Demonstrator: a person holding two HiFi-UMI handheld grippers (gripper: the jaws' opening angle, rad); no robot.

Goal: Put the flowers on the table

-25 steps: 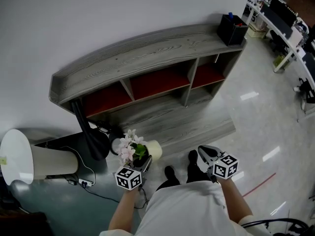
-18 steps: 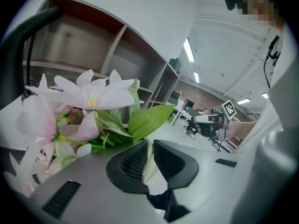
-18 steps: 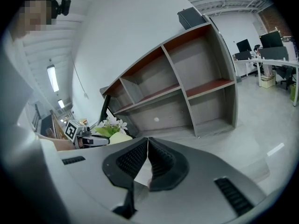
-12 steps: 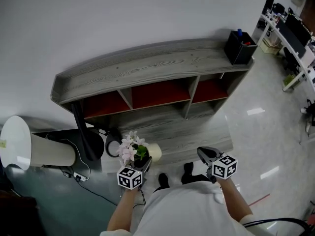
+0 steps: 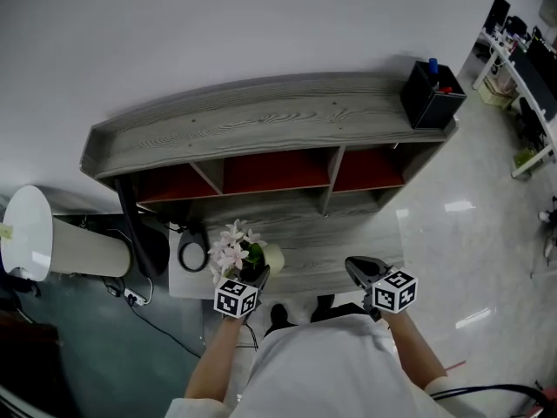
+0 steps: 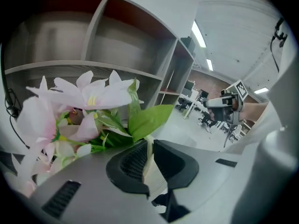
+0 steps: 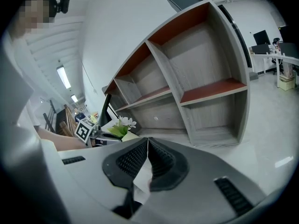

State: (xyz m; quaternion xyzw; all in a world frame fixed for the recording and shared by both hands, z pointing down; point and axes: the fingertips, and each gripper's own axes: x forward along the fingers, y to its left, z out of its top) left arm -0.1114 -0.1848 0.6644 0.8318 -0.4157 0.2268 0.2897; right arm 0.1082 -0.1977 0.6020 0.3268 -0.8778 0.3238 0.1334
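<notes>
A small cream pot (image 5: pixel 271 257) of pale pink and white flowers (image 5: pixel 233 249) hangs above the floor in front of the grey wooden table (image 5: pixel 261 116), a curved counter with red-backed shelves. My left gripper (image 5: pixel 258 274) is shut on the pot's rim. In the left gripper view the blossoms (image 6: pixel 88 97) and a green leaf fill the space over the jaws (image 6: pixel 150 146), with a cream edge pinched between the pads. My right gripper (image 5: pixel 359 268) hovers to the right, shut with nothing in it (image 7: pixel 147 143). The flowers (image 7: pixel 122 122) also show in the right gripper view, at the left.
A black box (image 5: pixel 431 94) with pens stands on the table's right end. At the left lie a white cylindrical object (image 5: pixel 52 242), a black round thing (image 5: pixel 192 255) and cables on the floor. Office desks (image 5: pixel 531 68) stand at the far right.
The person and both grippers have come closer to the table, and the flowers have travelled along in the left gripper. Both grips look the same.
</notes>
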